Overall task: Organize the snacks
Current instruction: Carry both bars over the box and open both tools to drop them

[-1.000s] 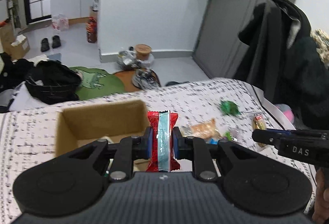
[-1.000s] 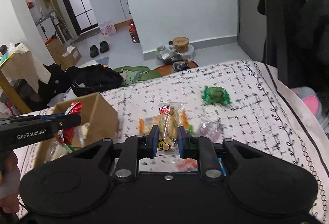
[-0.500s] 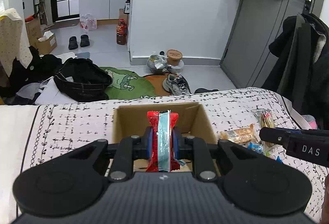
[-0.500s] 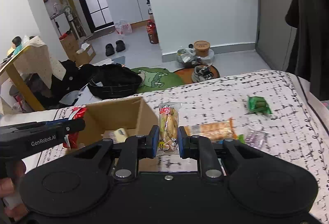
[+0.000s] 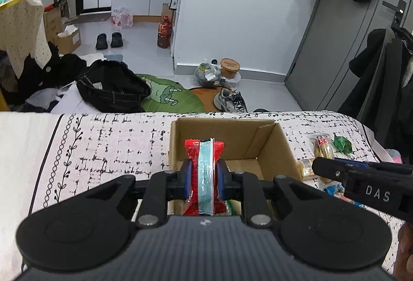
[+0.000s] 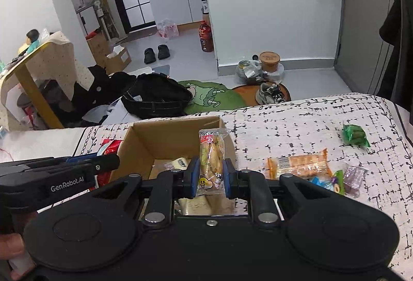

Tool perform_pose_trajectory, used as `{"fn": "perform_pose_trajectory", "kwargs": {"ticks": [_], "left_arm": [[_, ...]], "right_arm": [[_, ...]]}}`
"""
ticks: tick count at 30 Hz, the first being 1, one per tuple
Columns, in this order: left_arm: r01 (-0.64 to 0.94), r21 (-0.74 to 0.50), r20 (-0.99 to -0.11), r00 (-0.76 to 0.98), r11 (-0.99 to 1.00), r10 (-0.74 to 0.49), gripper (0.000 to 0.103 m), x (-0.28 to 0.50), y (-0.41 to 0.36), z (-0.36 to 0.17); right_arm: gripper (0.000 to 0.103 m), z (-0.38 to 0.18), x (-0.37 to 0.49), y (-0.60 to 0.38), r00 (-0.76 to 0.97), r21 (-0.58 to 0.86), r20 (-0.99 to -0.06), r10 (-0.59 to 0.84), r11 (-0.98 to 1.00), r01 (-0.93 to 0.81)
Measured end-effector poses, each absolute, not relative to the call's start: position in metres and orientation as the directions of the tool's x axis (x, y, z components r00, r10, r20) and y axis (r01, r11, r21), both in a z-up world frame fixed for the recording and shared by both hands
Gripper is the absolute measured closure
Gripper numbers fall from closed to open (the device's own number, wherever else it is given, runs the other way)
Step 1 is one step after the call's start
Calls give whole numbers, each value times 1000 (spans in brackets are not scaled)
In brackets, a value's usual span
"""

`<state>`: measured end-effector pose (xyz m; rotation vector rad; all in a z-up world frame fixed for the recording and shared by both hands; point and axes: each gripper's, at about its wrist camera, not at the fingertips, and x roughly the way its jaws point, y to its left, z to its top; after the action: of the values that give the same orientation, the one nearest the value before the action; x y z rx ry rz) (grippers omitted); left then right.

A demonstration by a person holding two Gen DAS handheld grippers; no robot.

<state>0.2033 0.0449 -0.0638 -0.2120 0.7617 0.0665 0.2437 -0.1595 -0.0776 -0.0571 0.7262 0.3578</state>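
An open cardboard box (image 5: 278,149) (image 6: 144,141) stands on the patterned bedspread. My left gripper (image 5: 204,177) is shut on a red packet with a pale blue stripe (image 5: 204,152), held upright over the box's near side. My right gripper (image 6: 209,177) is shut on a clear-wrapped pastry snack (image 6: 210,152), held over the box's near right part. That snack (image 5: 322,149) and the right gripper's arm show at the right of the left wrist view. The red packet (image 6: 109,149) and the left gripper's arm show at the left of the right wrist view. A few snacks (image 6: 178,163) lie inside the box.
Right of the box lie an orange packet (image 6: 299,163), a green packet (image 6: 355,135) and small blue and purple wrappers (image 6: 343,179). The bed's far edge drops to a floor with a black bag (image 6: 157,97), a green mat and shoes. A hand (image 6: 13,250) shows at lower left.
Both grippers moved left with their snacks, from beside the loose packets to over the box. The box now sits centred ahead of each gripper. Grips unchanged.
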Motion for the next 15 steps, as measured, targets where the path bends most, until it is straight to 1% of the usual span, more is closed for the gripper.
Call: {"fn": "perform_pose_trajectory", "kwargs": {"ticks": [6,9,12,14,15], "left_arm": [[-144,-199,-706,707,969,-40,84,210,51,-71],[-142,-219,-702,710,965,-55,80,211,52,-71],[-144,-205,-700,713,968,-42,70,210,51,-70],[-161,-187,-699,715,969,-16,56,208,51,-68],[-167,-180,-697,718,969,-5,53,206,51,-67]], "right_arm": [[84,-82,248,-154,687,68,-666,290,941,-331],[84,-82,249,-152,685,65,-668,290,940,-334],[84,-82,250,-148,686,60,-666,294,937,-343],[84,-82,251,-145,685,59,-665,296,936,-347],[84,-82,251,-144,685,59,-665,298,935,-349]]}}
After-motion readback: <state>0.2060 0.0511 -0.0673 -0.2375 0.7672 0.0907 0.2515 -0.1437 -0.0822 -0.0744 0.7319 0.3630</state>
